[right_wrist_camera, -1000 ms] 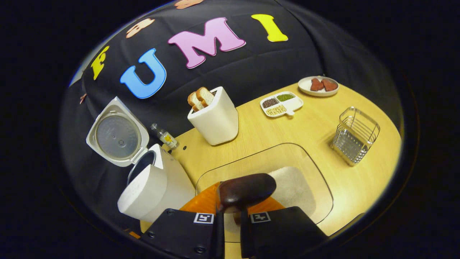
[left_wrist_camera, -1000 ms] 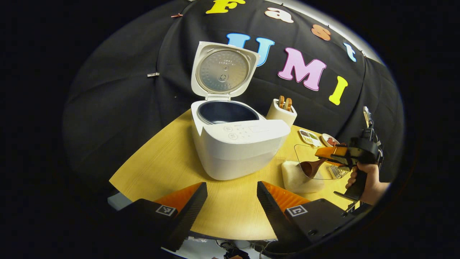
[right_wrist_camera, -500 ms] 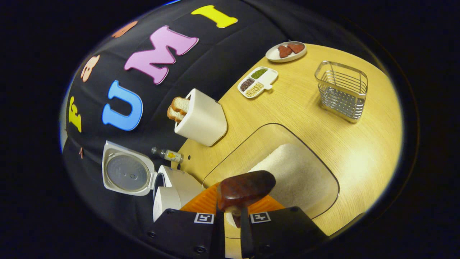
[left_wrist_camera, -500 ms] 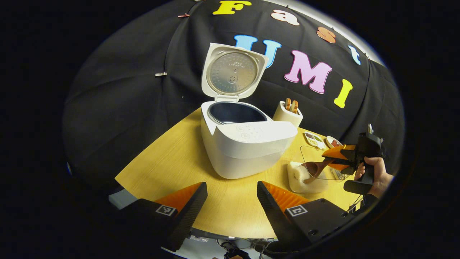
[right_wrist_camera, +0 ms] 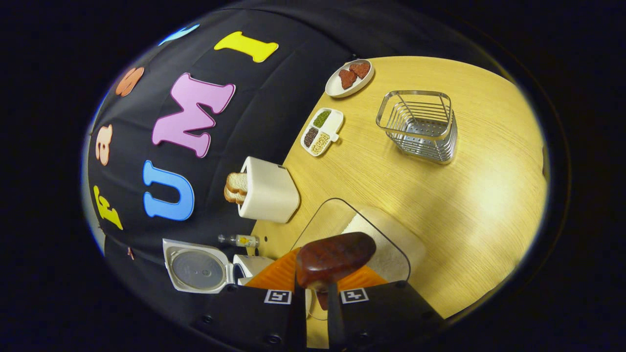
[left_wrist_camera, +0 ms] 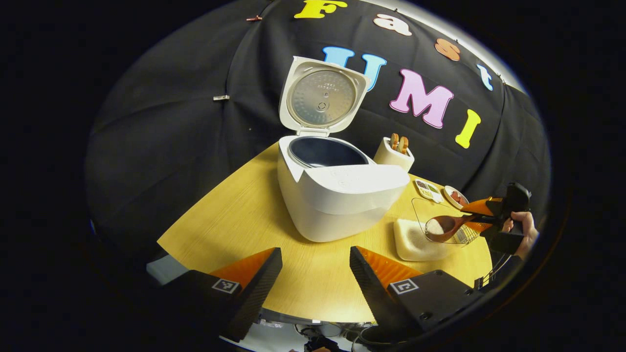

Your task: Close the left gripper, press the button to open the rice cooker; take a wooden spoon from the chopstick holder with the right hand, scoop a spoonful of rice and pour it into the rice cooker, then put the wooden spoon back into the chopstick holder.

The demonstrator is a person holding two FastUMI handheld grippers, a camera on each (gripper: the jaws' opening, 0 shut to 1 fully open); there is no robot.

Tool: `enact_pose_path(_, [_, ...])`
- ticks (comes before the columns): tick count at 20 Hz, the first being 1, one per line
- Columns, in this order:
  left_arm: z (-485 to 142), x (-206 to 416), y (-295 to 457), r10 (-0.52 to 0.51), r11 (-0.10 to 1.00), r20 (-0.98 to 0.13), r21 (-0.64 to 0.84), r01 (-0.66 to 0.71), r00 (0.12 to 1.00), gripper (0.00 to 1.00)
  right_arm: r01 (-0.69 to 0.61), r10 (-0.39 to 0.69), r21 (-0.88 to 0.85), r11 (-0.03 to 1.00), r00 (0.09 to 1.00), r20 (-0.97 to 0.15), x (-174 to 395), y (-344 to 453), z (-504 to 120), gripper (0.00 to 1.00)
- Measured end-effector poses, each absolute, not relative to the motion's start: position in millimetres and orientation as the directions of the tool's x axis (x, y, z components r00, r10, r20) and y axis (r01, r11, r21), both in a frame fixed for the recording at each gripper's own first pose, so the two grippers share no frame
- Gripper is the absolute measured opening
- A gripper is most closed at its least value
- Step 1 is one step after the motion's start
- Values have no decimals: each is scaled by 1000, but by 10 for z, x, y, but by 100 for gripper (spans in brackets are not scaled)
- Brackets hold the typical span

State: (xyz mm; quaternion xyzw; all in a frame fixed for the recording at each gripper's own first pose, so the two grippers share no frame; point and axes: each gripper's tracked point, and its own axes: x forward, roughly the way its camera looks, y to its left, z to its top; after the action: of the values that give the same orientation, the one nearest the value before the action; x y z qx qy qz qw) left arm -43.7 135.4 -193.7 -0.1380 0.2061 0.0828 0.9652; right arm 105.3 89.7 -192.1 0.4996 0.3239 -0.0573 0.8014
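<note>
The white rice cooker (left_wrist_camera: 337,195) stands on my pale wooden counter (left_wrist_camera: 230,225) with its lid (left_wrist_camera: 320,98) swung upright and the dark inner pot (left_wrist_camera: 325,152) bare. My left tool (left_wrist_camera: 315,274) hangs in front of it, fingers apart and holding nothing. My right tool (right_wrist_camera: 315,293) is clamped on the handle of the dark brown wooden spoon (right_wrist_camera: 335,259); in the left gripper view the spoon's bowl (left_wrist_camera: 440,227) carries what looks like white rice, though it is small there, and it sits above the clear glass container of rice (left_wrist_camera: 420,239), just right of the cooker. The silver wire chopstick holder (right_wrist_camera: 418,124) stands well apart toward the counter's far side. A white toaster with two bread slices (right_wrist_camera: 264,195) lies between cooker and a divided white dish of grains (right_wrist_camera: 322,132).
</note>
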Motion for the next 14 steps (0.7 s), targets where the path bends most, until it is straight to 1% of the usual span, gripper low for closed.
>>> enact_pose_path(2, [-1909, -419, 1409, 119, 949, -408, -220, -224, 905, 96, 417, 236, 791, 448, 798, -554, 1105, 878, -1745, 22])
enact_pose_path(3, [-1891, -408, 1438, 128, 948, -404, -219, -232, 906, 98, 414, 239, 802, 431, 805, -544, 1144, 891, -1666, 22])
enact_pose_path(4, [-1875, -412, 1452, 131, 944, -401, -228, -237, 907, 96, 409, 244, 812, 417, 810, -533, 1172, 916, -1596, 21])
enact_pose_path(7, [-1872, -413, 1469, 123, 935, -401, -259, -241, 908, 96, 390, 275, 840, 377, 819, -504, 1264, 1041, -1380, 21])
enact_pose_path(8, [-1891, -420, 1473, 124, 936, -401, -255, -241, 907, 96, 384, 290, 850, 361, 820, -493, 1292, 1090, -1295, 17])
enact_pose_path(9, [-1891, -429, 1492, 127, 939, -400, -247, -240, 908, 96, 378, 304, 860, 343, 821, -483, 1335, 1146, -1231, 22])
enact_pose_path(14, [-1910, -427, 1624, 156, 939, -397, -226, -261, 905, 96, 344, 376, 897, 278, 820, -431, 1537, 1450, -939, 22])
